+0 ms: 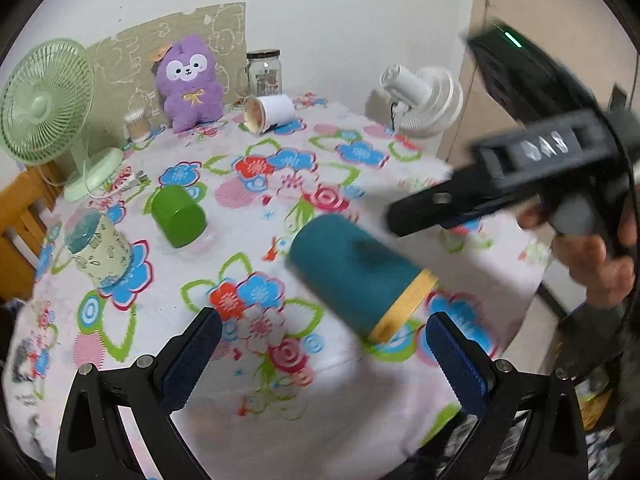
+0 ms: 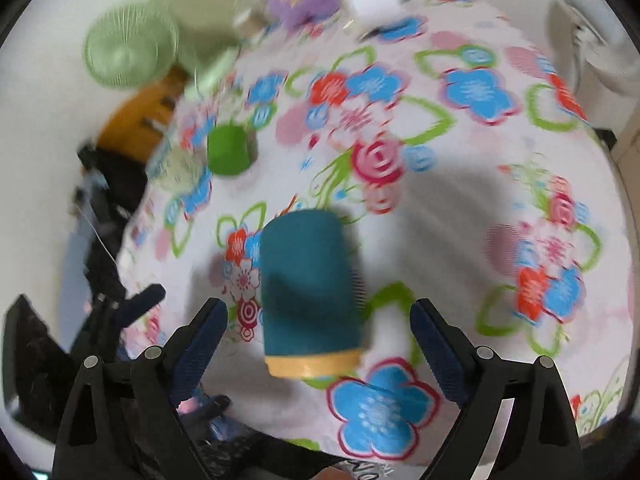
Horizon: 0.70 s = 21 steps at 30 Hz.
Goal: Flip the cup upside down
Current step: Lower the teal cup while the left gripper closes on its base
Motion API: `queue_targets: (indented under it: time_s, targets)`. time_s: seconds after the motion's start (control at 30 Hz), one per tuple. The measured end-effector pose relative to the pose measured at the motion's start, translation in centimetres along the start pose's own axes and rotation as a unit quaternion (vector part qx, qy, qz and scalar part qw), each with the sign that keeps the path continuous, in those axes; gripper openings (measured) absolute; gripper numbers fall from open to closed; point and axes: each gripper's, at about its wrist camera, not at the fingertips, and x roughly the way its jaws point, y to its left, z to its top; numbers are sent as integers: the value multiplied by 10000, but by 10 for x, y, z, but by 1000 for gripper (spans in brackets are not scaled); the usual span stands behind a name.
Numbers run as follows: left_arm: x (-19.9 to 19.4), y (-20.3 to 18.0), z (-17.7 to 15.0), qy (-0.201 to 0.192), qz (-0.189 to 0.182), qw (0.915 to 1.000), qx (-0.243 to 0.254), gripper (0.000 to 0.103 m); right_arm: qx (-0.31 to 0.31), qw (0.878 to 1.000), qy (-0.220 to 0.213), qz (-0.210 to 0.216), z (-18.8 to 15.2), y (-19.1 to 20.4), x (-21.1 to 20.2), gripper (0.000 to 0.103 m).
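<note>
Teal cup on its side between spread right claw fingers; left claw spread, green cup beyond.

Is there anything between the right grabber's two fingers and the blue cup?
No. In the right wrist view, the right gripper is open, and the teal cup lies on its side just ahead, with only flowered tablecloth between them.

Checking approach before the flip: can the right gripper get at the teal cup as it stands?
Probably yes. The right gripper is open, and the teal cup lies on its side on the floral tablecloth just ahead, between the fingers' lines. Nothing sits between them; the green cup is well off.
</note>
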Motion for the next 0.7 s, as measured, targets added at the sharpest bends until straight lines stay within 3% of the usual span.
queue_targets:
  time_s: [0.13,0.3,0.47,0.7]
  targets:
    - [4,7,19,-35,-272,9974,-665,103,338,9982,-478,92,-10,-36,-35,94]
    - [23,15,48,199,-271,9885,-1477,103,586,9950,-791,157,-23,-66,-55,94]
    - [59,11,62,652,68,9841,-1648,103,535,9958,-727,144,-28,-77,-45,94]
    - [101,9,61,1227,149,9742,-1890,103,470,9964,-682,191,-30,-89,-42,94]
